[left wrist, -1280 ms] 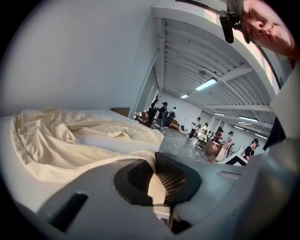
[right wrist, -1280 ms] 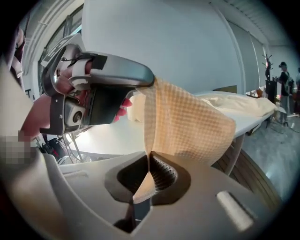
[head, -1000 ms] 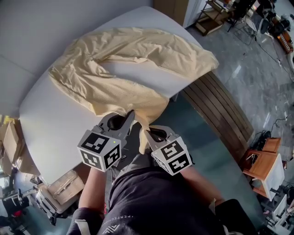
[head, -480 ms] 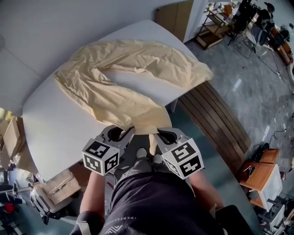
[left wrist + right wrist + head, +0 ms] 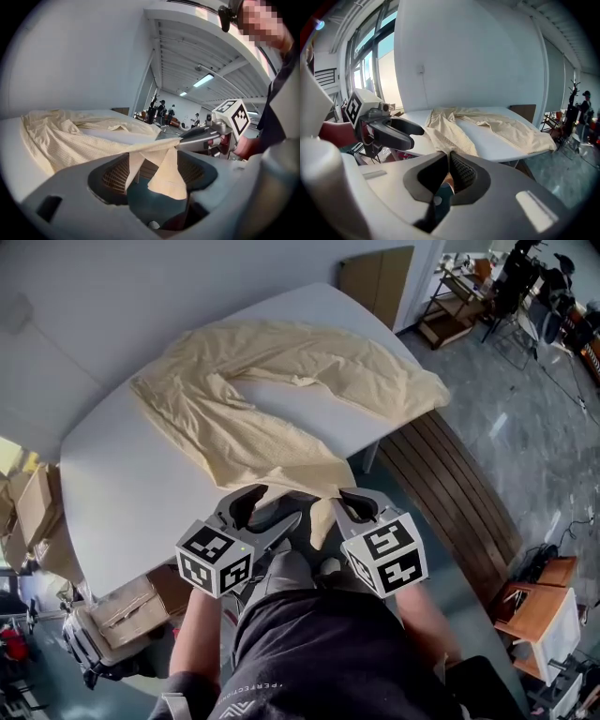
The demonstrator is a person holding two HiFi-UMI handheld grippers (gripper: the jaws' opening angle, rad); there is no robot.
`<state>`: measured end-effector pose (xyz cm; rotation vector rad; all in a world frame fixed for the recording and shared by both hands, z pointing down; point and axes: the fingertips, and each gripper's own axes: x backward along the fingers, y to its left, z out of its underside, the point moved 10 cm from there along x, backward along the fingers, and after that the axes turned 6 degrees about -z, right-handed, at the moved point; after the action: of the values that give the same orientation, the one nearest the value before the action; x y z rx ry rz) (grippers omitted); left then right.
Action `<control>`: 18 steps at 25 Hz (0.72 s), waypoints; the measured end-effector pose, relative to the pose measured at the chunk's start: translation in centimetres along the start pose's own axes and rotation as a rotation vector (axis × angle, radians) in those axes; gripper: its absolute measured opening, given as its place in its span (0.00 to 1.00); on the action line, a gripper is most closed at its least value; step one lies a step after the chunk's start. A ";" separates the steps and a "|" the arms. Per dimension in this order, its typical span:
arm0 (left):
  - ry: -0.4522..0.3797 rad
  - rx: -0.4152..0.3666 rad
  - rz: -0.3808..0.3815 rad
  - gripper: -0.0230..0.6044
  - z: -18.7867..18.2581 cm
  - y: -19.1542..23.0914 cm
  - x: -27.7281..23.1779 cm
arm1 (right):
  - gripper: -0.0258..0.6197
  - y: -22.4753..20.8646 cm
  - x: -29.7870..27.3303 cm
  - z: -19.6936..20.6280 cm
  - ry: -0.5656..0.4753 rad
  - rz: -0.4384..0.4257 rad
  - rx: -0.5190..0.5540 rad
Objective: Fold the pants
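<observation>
Cream pants (image 5: 281, 381) lie spread on the white table (image 5: 131, 493), legs curving to the right, one end pulled over the near edge. My right gripper (image 5: 345, 501) is shut on that end, and the cloth hangs below it. My left gripper (image 5: 267, 510) sits just left of it. Its jaws have just been opening and now stand wide. In the left gripper view a flap of the pants (image 5: 164, 171) dangles between the spread jaws without being pressed, and the right gripper (image 5: 180, 144) pinches the cloth. In the right gripper view the right gripper (image 5: 450, 171) is closed on the fabric, with the left gripper (image 5: 411, 133) open beside it.
A brown slatted wooden platform (image 5: 450, 474) runs along the table's right side. Cardboard boxes (image 5: 127, 610) sit on the floor at the lower left. A wooden stool (image 5: 539, 592) stands at the lower right. Racks and gear crowd the far right corner.
The left jaws, closed on the cloth's edge a second ago, now stand apart. The pants' end hangs from the right gripper alone. Both grippers have drawn back slightly from the table edge.
</observation>
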<state>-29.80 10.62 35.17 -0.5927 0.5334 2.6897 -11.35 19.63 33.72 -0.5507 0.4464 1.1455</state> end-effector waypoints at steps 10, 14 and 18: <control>0.145 -0.159 0.043 0.40 -0.4 5.8 0.6 | 0.05 -2.2 -0.3 -3.2 0.002 0.146 -0.075; 0.151 -0.161 0.010 0.40 -1.0 11.3 2.0 | 0.05 -2.1 -1.5 -4.5 0.014 0.200 -0.114; 0.182 -0.214 -0.029 0.40 -2.0 16.0 2.9 | 0.05 -1.5 -3.1 -5.3 0.029 0.220 -0.160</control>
<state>-37.94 -3.55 36.77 -0.9023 0.2798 2.6997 -11.29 13.61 31.64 -0.6700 0.4501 1.3935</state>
